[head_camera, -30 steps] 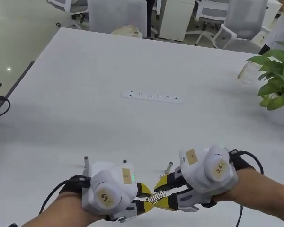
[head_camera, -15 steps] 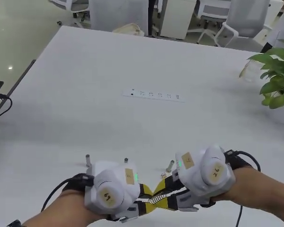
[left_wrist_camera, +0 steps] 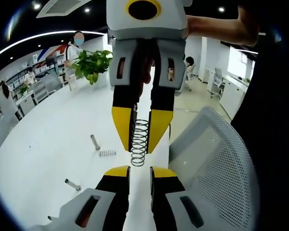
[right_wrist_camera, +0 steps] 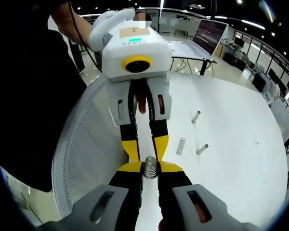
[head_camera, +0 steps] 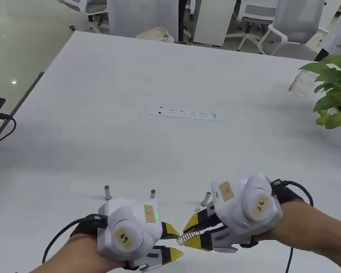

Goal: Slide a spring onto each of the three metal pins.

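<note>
We list a white table (head_camera: 131, 74), power strip (head_camera: 186, 114), leafy plant (head_camera: 332, 94), grey chairs (head_camera: 290, 23), glossy floor (head_camera: 23, 40)

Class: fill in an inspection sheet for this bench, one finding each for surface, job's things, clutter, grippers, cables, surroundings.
Surface: white table, plain.
Job's things: three metal pins near the grippers, looking bare; held spring; loose spring lying by the pins.
Clutter: power strip mid-table.
Grippers: right gripper shut on the held spring; left gripper open, facing it.
Cables: dark cable at the left edge; leads trailing from both grippers.
Surroundings: potted plant, office chairs.
</note>
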Available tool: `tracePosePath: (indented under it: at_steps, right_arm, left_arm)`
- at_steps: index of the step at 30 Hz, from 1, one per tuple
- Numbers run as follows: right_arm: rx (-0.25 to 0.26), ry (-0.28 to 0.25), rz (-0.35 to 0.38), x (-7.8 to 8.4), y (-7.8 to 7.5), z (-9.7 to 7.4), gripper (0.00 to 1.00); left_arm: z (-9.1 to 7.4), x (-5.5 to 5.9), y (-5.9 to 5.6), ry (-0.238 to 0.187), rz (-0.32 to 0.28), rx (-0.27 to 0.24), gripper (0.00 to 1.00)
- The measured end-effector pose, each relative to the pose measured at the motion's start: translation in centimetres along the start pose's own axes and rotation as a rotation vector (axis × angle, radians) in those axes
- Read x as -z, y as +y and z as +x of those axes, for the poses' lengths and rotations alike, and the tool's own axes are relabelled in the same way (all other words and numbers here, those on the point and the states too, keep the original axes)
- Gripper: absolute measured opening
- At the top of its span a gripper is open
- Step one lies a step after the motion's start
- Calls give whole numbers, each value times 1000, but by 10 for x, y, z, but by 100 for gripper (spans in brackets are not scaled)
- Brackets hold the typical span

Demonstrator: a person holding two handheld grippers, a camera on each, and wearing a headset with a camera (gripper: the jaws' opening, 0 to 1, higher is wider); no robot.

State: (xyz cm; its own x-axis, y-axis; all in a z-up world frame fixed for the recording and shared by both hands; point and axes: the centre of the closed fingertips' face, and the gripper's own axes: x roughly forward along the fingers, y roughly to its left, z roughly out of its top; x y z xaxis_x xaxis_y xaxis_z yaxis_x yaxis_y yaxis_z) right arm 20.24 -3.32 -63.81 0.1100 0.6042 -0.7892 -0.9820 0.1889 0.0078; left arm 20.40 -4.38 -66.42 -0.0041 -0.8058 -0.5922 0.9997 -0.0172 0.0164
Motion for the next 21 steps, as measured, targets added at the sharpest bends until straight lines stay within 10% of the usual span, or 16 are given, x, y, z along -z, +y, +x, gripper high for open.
tracePosePath:
  at_steps: [21]
  right_arm:
    - [16,15,70,26,-1,16,9]
  left_arm:
    - [-36,34,29,-41,-215,-159,19]
